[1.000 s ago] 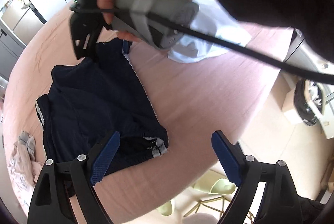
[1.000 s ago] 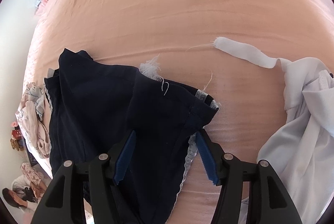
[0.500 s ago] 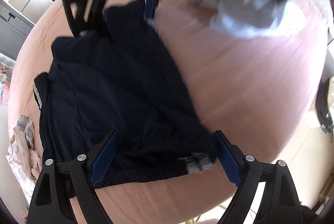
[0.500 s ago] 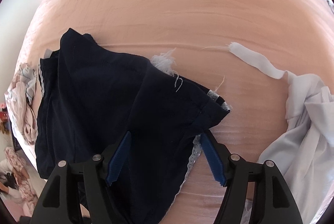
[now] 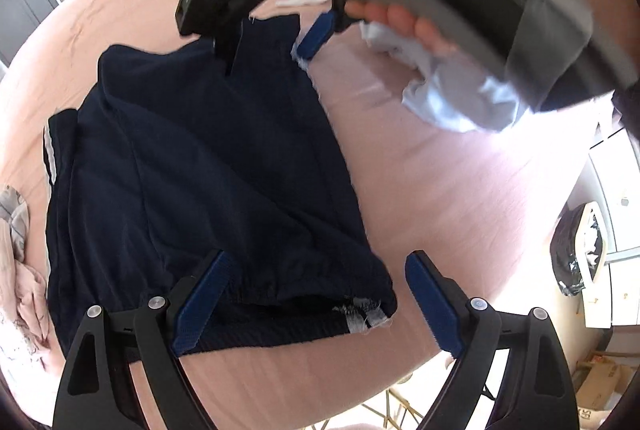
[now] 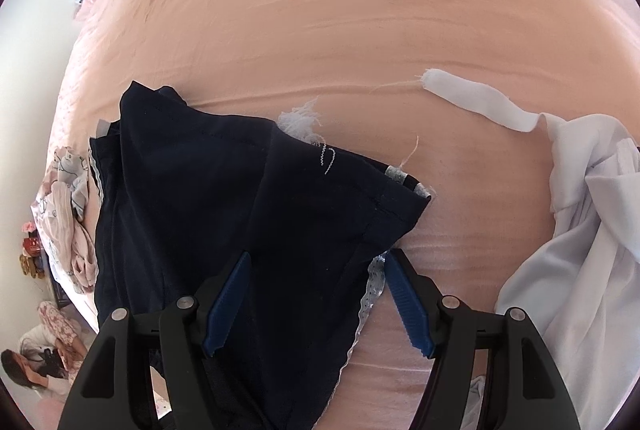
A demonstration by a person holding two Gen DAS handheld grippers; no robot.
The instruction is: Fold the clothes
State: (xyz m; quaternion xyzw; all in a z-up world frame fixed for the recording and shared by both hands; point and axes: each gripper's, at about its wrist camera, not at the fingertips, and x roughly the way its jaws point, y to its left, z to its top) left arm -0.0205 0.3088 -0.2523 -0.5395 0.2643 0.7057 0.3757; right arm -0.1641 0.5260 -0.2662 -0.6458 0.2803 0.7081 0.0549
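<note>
**Navy garment flat on the pink bed, both tongs spread above it**

Far left, a crumpled pink printed garment (image 6: 68, 226) sits at the bed's (image 6: 340, 29) edge. Next, the navy garment (image 5: 208, 181) lies spread on the sheet. The left tongs (image 5: 312, 302) hang wide apart over its elastic hem, pads clear of the cloth. The right tongs (image 6: 316, 304) are parted too, straddling the lace-trimmed corner, not pinching it. Over to the right, a white garment (image 6: 580, 250) lies heaped.
</note>
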